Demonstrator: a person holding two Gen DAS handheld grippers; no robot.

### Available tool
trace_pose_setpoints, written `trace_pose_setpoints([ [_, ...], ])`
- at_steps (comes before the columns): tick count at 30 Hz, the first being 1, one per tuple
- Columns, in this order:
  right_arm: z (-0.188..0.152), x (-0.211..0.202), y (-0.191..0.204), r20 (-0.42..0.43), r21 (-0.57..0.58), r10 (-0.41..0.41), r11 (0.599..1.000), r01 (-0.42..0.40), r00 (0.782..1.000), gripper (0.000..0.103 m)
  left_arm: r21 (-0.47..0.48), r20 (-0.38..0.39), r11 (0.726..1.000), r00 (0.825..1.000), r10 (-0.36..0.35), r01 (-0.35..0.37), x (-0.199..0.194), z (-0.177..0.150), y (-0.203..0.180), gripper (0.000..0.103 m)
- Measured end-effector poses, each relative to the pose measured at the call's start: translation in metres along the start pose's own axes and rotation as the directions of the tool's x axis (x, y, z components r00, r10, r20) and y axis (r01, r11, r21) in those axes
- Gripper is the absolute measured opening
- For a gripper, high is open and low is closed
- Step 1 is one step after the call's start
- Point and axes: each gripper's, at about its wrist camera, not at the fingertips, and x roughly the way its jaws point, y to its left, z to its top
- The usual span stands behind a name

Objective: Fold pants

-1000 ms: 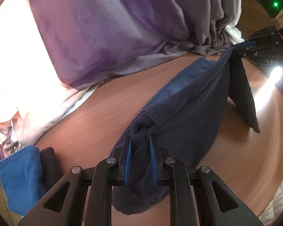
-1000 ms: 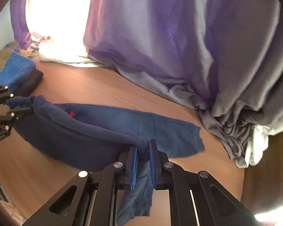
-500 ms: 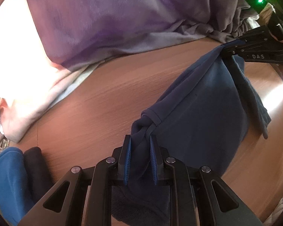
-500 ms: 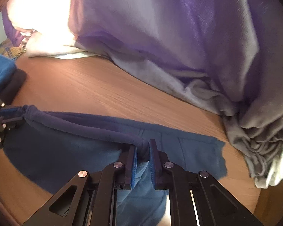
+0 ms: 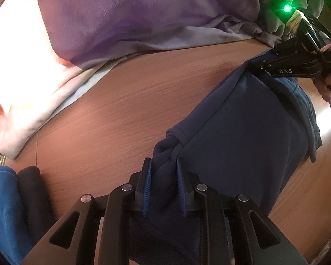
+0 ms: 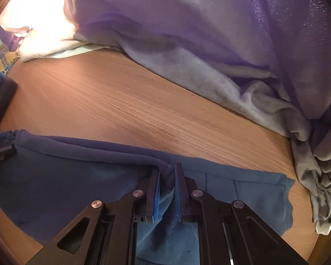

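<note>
Dark blue pants [image 5: 242, 132] hang stretched between my two grippers over a round wooden table [image 5: 132, 101]. My left gripper [image 5: 163, 165] is shut on a bunched end of the waistband. My right gripper [image 6: 167, 170] is shut on the other end of the same edge; it also shows in the left wrist view [image 5: 260, 66] at the upper right. In the right wrist view the pants [image 6: 66, 176] spread low over the table, and my left gripper [image 6: 0, 145] holds them at the left edge.
A purple and grey curtain [image 6: 209, 44] drapes onto the table's far side. Folded blue [image 5: 2, 209] and black [image 5: 33, 190] clothes lie at the table's left edge. The table rim [image 6: 309, 243] runs close on the right.
Both grippers have moved forward and lower over the table with the pants, and the hanging fabric has come down closer to the tabletop. Both grips are unchanged.
</note>
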Motion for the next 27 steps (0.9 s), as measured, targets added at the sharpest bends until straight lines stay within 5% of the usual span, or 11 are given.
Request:
trace_pose_setpoints([
  [6,0.003,0.01,-0.001,-0.004,-0.011,0.002,1.0,-0.002,1.0,0.012,-0.02,-0.003,1.0,1.0,0.008,-0.008,0.005,0.001,0.002,0.029],
  [9,0.003,0.01,-0.003,0.003,-0.003,0.009,1.0,-0.009,1.0,0.013,-0.034,0.005,0.998,0.999,0.044,-0.044,0.003,0.001,0.003,0.043],
  [15,-0.003,-0.007,0.0,0.048,-0.004,-0.032,0.999,0.032,0.998,0.035,-0.093,0.047,0.994,0.997,0.061,-0.056,-0.014,-0.003,0.005,0.057],
  [20,-0.014,-0.045,0.001,0.13,0.003,-0.031,1.0,0.031,0.991,0.051,-0.096,0.133,0.99,0.984,0.116,-0.104,-0.047,-0.005,-0.003,0.066],
  [27,-0.043,-0.103,-0.002,0.248,0.036,-0.028,0.999,0.02,0.968,0.052,-0.133,0.274,0.988,0.955,0.11,-0.076,-0.093,-0.009,-0.023,0.066],
])
